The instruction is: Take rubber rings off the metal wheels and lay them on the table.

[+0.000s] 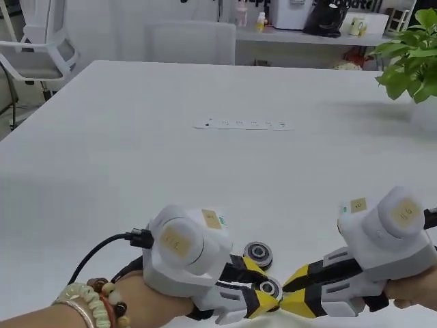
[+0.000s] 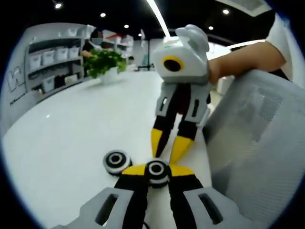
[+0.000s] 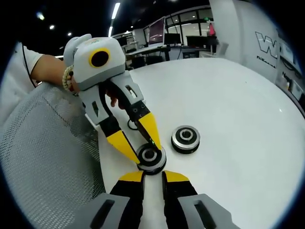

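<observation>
- left gripper [image 1: 265, 301] clenched on 1 metal wheel [image 2: 157, 172], by the near table edge
- 2nd wheel [image 1: 259, 253] flat on table [image 1: 205, 164] just beside, black ring on
- right gripper [image 3: 152, 177] jaws slightly parted, grasping nothing, tips at the clamped wheel

Very little here can be read. In my left gripper view, a big pale letter W [image 2: 14, 78] stands on the wall [image 2: 21, 102] at the far left, and the smaller lettering under it is too blurred to read. In my right gripper view, a large outlined W [image 3: 268, 44] stands on the white wall [image 3: 238, 28] at the far right. In the head view, my left gripper [image 1: 273, 305] carries a small yellowish sticker [image 1: 212, 219] and my right gripper [image 1: 285, 303] a similar one [image 1: 358, 205]; the print on both is too small to read.
</observation>
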